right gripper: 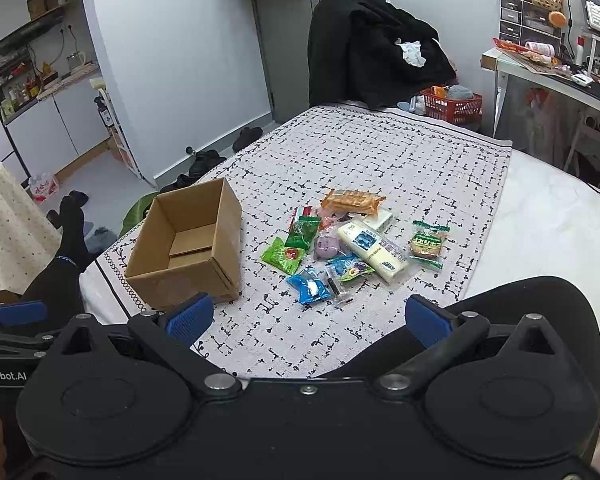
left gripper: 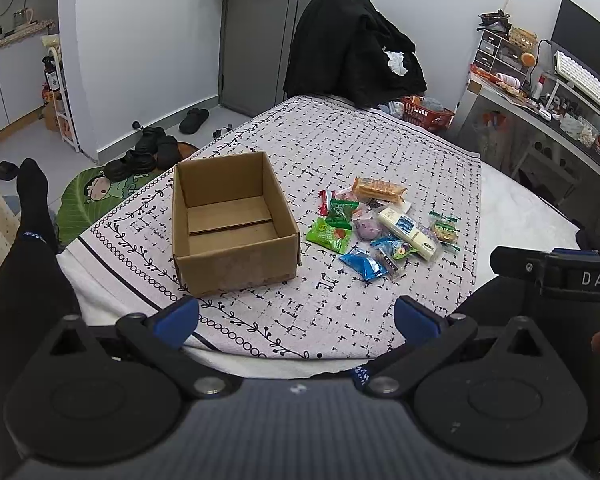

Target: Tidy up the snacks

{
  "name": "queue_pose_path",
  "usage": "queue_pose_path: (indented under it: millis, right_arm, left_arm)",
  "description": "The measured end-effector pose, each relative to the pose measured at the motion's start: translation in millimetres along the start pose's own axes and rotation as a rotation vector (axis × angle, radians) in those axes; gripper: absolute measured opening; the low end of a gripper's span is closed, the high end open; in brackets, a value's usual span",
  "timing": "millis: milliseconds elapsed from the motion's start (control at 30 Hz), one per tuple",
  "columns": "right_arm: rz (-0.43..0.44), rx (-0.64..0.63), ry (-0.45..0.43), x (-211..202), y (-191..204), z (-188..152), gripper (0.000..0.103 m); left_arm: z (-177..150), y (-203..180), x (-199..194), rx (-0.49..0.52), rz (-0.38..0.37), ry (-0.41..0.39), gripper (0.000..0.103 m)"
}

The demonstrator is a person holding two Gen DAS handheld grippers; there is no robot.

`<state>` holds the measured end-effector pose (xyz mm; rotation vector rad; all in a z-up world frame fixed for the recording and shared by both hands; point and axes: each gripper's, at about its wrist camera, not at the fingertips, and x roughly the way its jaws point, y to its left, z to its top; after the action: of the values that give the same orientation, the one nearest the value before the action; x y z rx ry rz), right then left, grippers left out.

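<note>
Nothing is in the cardboard box (left gripper: 232, 224) yet; it stands open near the left edge of the patterned cloth (left gripper: 340, 140), and the snack pile (left gripper: 384, 224) lies just beside it toward the cloth's middle. I judge the first pick is due. I should take an outlying packet such as the blue packet (right gripper: 308, 285) at the near side of the pile, pinching it across its flat and lifting clear before crossing to the box. My right gripper (right gripper: 306, 320) and left gripper (left gripper: 296, 322) both hover wide apart and empty over the cloth's near edge, aimed forward and down.
</note>
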<state>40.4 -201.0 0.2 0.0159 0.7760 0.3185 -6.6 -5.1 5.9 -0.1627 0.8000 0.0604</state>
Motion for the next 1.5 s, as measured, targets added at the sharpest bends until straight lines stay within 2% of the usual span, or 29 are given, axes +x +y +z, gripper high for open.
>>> queue_pose_path:
  millis: [567,1500]
  right_arm:
    - [0.001,-0.017,-0.017,-4.3,1.3,2.6,0.103]
    - [0.005,-0.038,0.010,-0.1,3.0,2.5,0.103]
  left_arm:
    - [2.4,3.5,-8.4,-0.007,0.004,-0.012,0.103]
    - [5.7,5.3,-9.0,-0.021,-0.006,-0.026,0.103]
